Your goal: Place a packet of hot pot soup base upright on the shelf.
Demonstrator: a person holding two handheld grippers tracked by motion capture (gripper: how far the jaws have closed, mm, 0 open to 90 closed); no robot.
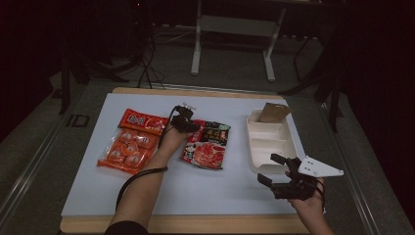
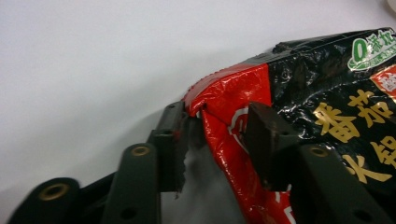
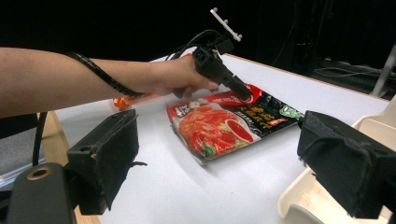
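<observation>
Nearest the person, the right gripper (image 1: 279, 172) hovers by the table's (image 1: 205, 191) front right corner, its fingers (image 3: 105, 158) spread wide with nothing between them; just beyond it stands a white compartment tray (image 1: 266, 142) holding a brown packet (image 1: 274, 112) in its far section; mid-table, the left gripper (image 2: 217, 135) has its fingers astride the upper corner of the red-and-black sauce pouch (image 1: 206, 143), which lies flat; whether they pinch it I cannot tell; left of it lies an orange snack bag (image 1: 129, 142).
</observation>
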